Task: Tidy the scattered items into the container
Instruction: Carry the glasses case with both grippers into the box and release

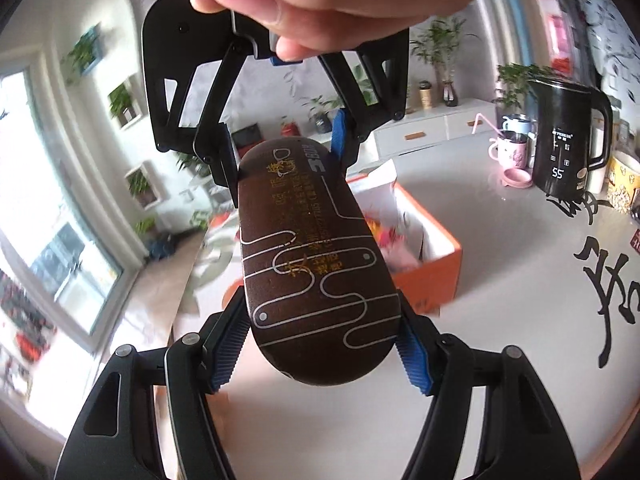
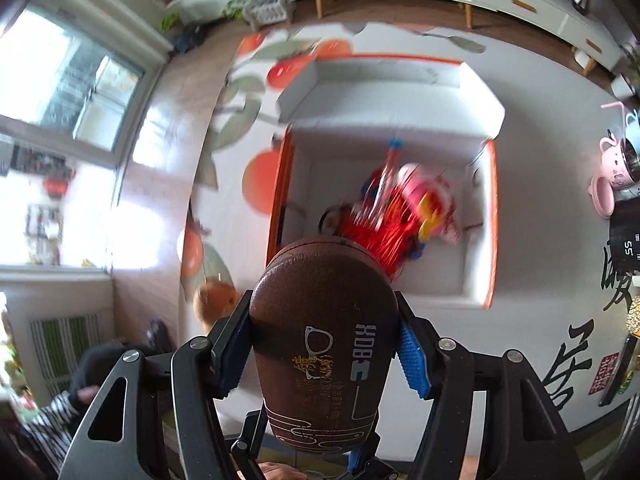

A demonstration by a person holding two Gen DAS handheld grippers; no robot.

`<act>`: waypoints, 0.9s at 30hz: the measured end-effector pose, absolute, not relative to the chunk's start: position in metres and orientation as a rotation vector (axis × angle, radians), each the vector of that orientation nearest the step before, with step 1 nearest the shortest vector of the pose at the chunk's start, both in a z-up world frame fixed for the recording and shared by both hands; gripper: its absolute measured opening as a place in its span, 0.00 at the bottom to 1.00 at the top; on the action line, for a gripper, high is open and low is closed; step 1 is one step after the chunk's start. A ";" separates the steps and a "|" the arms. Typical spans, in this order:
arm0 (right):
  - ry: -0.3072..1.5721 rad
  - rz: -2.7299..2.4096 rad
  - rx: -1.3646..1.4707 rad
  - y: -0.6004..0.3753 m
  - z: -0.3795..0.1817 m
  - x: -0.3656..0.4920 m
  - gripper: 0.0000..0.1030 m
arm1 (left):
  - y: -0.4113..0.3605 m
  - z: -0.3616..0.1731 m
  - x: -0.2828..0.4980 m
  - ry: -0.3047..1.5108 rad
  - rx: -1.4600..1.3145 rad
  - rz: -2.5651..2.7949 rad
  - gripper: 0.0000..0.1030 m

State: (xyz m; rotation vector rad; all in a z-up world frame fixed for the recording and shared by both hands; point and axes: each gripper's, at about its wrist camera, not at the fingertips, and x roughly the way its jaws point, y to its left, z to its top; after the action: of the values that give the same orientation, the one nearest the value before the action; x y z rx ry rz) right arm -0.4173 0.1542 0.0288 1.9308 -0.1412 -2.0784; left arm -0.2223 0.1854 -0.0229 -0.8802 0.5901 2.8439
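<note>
Brown oval textured glasses case (image 1: pixel 316 256) was pinched at both ends by left gripper (image 1: pixel 320 344) and right gripper (image 2: pixel 322 354), aloft over orange-walled white-lined cardboard box (image 2: pixel 491 216); red-pink toy jumble (image 2: pixel 400 208) already lay inside; case remained outside.

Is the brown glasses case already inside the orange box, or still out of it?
Out. The glasses case is held in the air by both grippers, left and right, one at each end, with the open orange box beyond it.

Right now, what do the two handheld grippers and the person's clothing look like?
Both grippers, left gripper and right gripper, have black cut-out linkage arms with silver pivot screws and ribbed blue pads. A striped sleeve with a dark cuff shows low in the right wrist view.
</note>
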 end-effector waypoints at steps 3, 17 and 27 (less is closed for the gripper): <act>-0.273 -2.097 1.919 0.174 0.024 -0.442 0.61 | 0.189 -0.026 -0.248 0.694 -0.842 2.776 0.65; -0.918 -2.018 1.861 0.233 -0.069 -0.505 0.61 | 0.161 -0.075 -0.340 0.727 -0.999 2.492 0.60; -1.076 -1.977 1.806 0.236 -0.099 -0.511 0.61 | 0.143 -0.085 -0.372 0.421 -1.222 2.439 0.84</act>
State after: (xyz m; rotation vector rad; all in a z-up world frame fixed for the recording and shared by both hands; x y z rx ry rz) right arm -0.5108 0.2359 -0.0993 1.8062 -1.0761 -1.9775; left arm -0.3720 0.1434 -0.0850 -1.2220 0.4206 2.4388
